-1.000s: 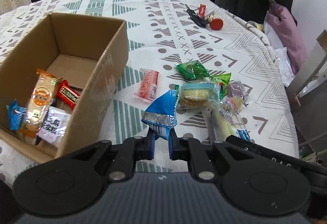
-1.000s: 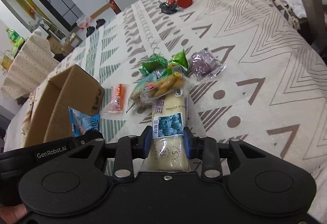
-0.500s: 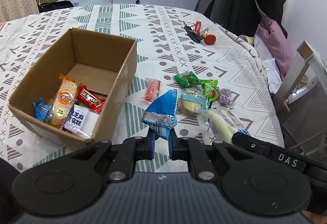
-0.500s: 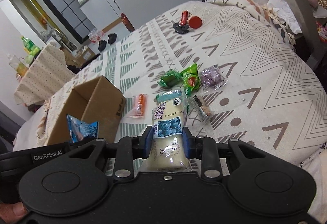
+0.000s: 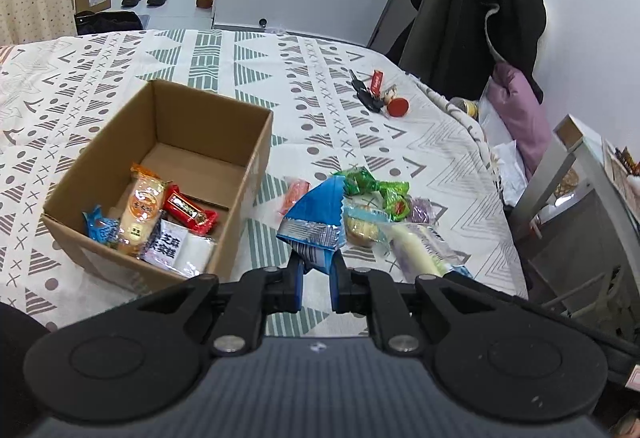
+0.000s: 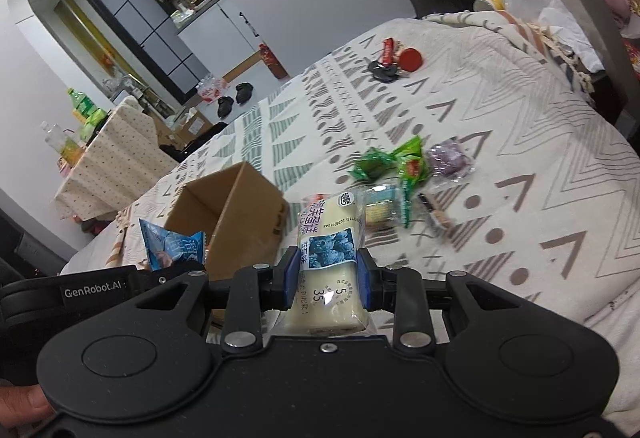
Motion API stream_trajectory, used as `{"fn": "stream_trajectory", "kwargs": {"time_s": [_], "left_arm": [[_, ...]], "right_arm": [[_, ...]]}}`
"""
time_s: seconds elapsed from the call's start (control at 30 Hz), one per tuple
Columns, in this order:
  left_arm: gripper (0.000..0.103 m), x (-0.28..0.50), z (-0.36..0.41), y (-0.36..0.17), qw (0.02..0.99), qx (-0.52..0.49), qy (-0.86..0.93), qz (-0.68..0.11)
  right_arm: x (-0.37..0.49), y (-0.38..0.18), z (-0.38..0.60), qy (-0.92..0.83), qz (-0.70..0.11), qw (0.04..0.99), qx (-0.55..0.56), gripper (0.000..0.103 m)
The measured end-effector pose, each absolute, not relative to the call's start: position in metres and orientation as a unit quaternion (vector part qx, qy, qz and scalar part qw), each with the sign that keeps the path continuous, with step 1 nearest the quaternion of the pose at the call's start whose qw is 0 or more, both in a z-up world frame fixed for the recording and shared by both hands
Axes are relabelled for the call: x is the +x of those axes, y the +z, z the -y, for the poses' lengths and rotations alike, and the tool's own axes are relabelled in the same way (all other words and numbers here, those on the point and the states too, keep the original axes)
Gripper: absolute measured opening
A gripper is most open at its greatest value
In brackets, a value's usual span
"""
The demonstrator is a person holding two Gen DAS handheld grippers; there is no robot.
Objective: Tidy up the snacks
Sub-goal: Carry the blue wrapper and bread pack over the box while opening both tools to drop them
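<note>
Two claws are each carrying a snack above a patterned bench cloth (image 5: 400,142); the left claw (image 5: 316,278) is pinching the bottom corner of a blue foil packet (image 5: 316,218), closed tight on it; the right claw (image 6: 328,276) is clamping a cream blueberry cake roll (image 6: 326,262) across its middle, closed firmly on the wrapper. The cardboard box (image 5: 256,158) is sitting to the left, open-topped, with five snacks already lying at its near end. To do this step well, each claw should probably be travelling left until its snack hangs over the box's empty far half, then lowering before letting go, one at a time so the claws are not colliding. The packet is standing upright, its point aimed up and away; the roll's long axis is running forward along the claw, printed end pointing away toward the loose green candies (image 6: 400,162).
</note>
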State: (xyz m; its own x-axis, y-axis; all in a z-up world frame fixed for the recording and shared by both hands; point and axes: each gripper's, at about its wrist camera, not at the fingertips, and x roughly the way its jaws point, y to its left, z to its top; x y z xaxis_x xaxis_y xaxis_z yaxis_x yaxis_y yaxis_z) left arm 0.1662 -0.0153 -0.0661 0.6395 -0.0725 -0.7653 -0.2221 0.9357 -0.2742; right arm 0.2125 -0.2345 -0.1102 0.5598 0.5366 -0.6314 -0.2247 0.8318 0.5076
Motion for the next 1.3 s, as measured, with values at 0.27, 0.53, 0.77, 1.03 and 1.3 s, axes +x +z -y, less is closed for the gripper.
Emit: {"fn": "stream_trajectory", "kwargs": {"time_s": [0.27,0.53,0.77,1.03,1.3], "left_arm": [[0.012,0.170,-0.013,-0.055,0.892,-0.185,0.046,-0.409],[0.012,0.178,-0.048,-0.054,0.890,-0.191,0.061,-0.409],[0.012,0.184,-0.082,-0.058,0.884,-0.203,0.081,-0.413],[0.013,0.198,-0.111,-0.065,0.874,-0.213,0.095,-0.426],[0.017,0.200,-0.131,-0.071,0.864,-0.212,0.112,-0.444]], "right_arm": [[0.219,-0.098,0.202,0.233,-0.404,0.865,0.184,0.029],[0.229,-0.087,0.162,0.252,-0.401,0.863,0.175,0.029],[0.239,-0.078,0.128,0.268,-0.402,0.861,0.163,0.029],[0.250,-0.076,0.094,0.281,-0.409,0.855,0.149,0.029],[0.261,-0.078,0.069,0.287,-0.417,0.849,0.154,0.029]]}}
